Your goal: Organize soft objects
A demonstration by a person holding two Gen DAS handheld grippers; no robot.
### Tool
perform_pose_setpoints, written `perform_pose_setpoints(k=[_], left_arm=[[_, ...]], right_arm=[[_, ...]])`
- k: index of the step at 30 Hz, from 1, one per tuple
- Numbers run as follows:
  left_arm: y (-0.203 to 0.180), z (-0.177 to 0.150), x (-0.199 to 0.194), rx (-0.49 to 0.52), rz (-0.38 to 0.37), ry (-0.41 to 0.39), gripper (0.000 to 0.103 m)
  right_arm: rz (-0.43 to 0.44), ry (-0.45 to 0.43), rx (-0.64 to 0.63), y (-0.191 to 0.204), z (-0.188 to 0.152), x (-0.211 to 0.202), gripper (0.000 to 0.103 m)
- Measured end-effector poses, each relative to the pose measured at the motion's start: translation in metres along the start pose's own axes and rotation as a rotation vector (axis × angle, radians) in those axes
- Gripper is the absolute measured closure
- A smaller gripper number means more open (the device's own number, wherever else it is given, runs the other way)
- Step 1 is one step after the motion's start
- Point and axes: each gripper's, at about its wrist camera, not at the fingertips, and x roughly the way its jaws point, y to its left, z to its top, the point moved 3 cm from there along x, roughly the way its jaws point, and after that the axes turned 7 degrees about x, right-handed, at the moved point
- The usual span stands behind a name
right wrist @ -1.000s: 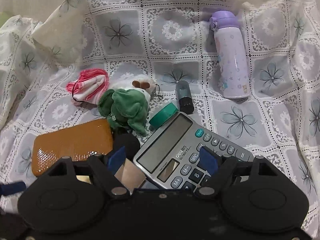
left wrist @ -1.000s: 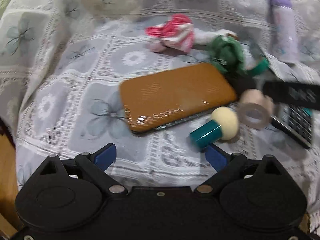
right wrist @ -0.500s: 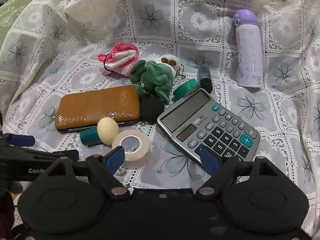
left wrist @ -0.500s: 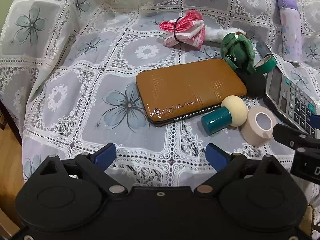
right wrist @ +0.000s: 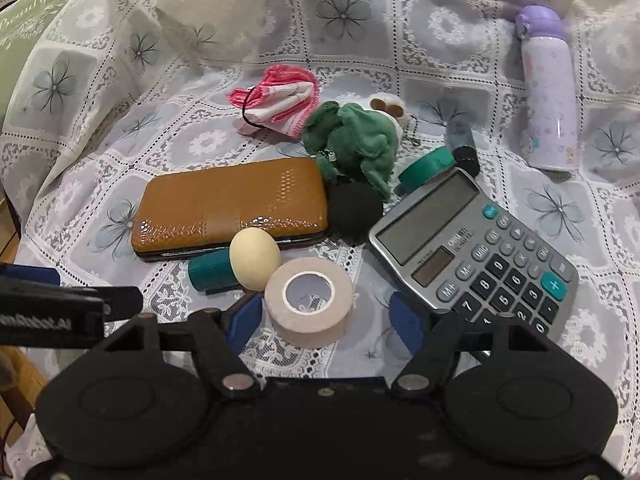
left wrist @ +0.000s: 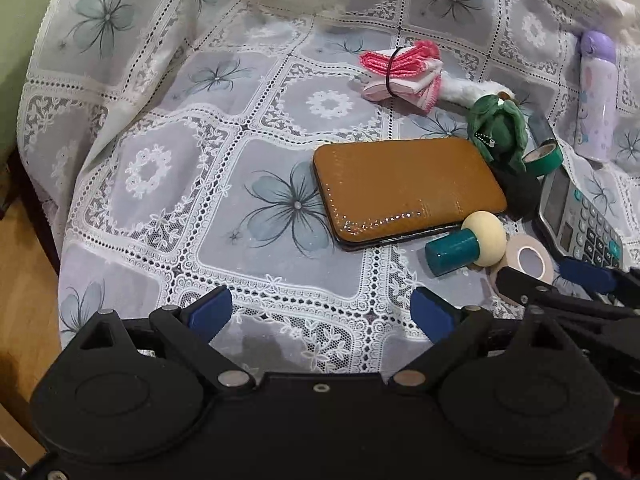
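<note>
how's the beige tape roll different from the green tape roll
The beige tape roll lies flat with its hole facing up; the green tape roll stands tilted on its edge. The beige one is taller and thicker-walled; the green one is a narrow band. The beige roll sits apart, between the right gripper's fingers, while the green leans by the calculator. Both are rings lying on the lace cloth.

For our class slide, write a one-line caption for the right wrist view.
Right claw closing around a beige tape roll beside a calculator.
</note>
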Motion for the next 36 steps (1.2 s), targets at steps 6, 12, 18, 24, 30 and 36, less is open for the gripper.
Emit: perform_pose_setpoints(k=[6, 12, 18, 24, 30, 36], left_arm=[[-0.002, 0.003, 0.001, -0.027, -0.047, 0.025, 0.010], [-0.025, 0.012, 0.001, -0.011, -0.085, 0.024, 0.010], [-0.054, 0.027, 0.013, -0.011, -0.122, 0.032, 0.010], [-0.069, 0.039, 0.035, -0.068, -0.125, 0.072, 0.012], [-0.076, 0.042, 0.046, -0.060, -0.089, 0.095, 0.047], [-0.081, 0.041, 0.043, -0.005, -0.057, 0.082, 0.048]], right_arm=[[0.032, 0.003, -0.003, 0.001, -0.003, 0.001, 0.055], [-0.014, -0.018, 0.034, -0.014, -0.010, -0.019, 0.055], [-0.042, -0.027, 0.087, -0.033, -0.016, -0.033, 0.055], [-0.059, -0.032, 0.076, -0.035, -0.024, -0.033, 0.055], [-0.053, -0.043, 0.079, -0.035, -0.026, -0.032, 0.055], [-0.048, -0.056, 0.161, -0.048, -0.024, -0.038, 0.055]])
